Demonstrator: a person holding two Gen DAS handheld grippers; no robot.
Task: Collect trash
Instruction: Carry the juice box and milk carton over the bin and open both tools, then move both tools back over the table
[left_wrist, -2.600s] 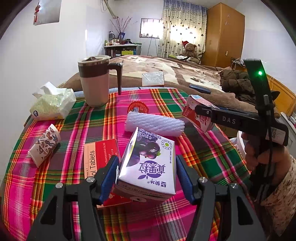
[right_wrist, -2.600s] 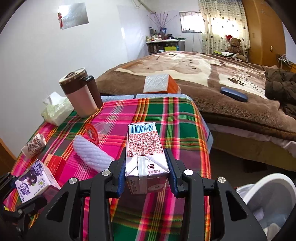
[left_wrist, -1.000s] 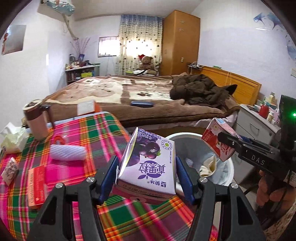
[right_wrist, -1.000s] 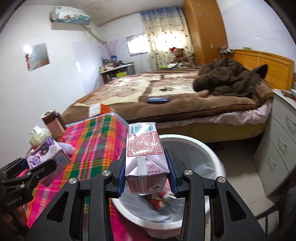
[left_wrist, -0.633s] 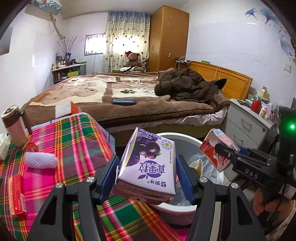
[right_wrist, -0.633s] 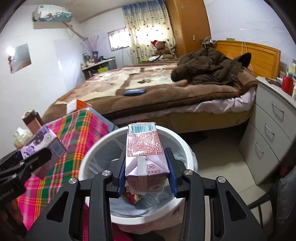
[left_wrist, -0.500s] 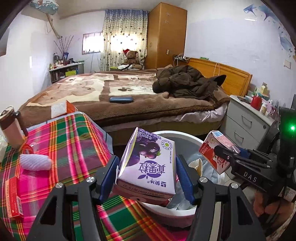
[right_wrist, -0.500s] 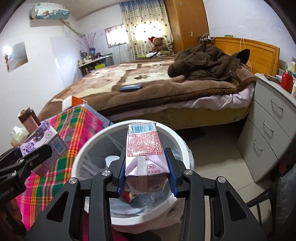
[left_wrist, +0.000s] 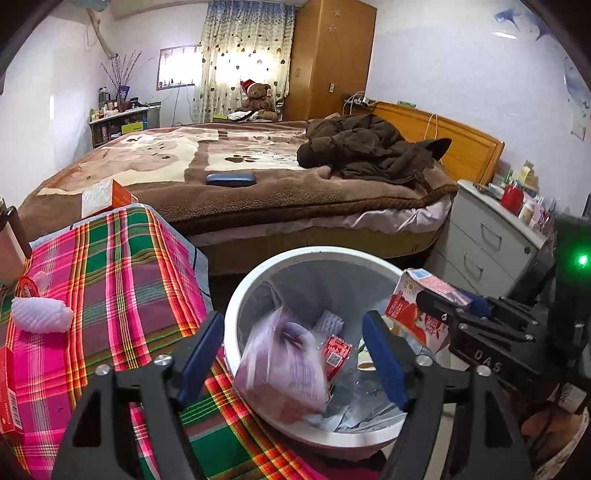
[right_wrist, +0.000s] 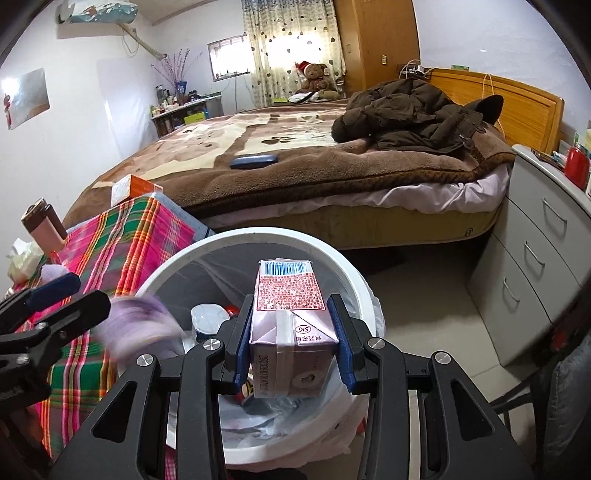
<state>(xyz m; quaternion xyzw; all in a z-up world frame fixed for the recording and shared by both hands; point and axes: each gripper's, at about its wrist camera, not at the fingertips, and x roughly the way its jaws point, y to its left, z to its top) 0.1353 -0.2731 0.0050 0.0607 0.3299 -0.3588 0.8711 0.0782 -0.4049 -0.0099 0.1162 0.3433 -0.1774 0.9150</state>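
Risk: we judge the purple carton (left_wrist: 282, 369), blurred in mid-fall at the bin's (left_wrist: 314, 254) near left rim, may clip it and bounce out. Left gripper (left_wrist: 295, 354): jaws wide apart, empty. Right gripper (right_wrist: 291, 345): clamped on pink carton (right_wrist: 290, 325) above the bin.

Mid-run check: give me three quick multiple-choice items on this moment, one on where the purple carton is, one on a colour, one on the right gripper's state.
1. Where is the purple carton?
A. on the plaid cloth
B. blurred, loose over the white bin
C. on the bed

2. What colour are the left gripper finger pads?
A. blue
B. red
C. white

3. What is the right gripper doing?
A. open, holding nothing
B. out of view
C. shut on the red-and-pink carton

Answers: 1 B, the carton sits smeared between spread fingers above the bin; 2 A, both pads show blue; 3 C, the pads press its sides.
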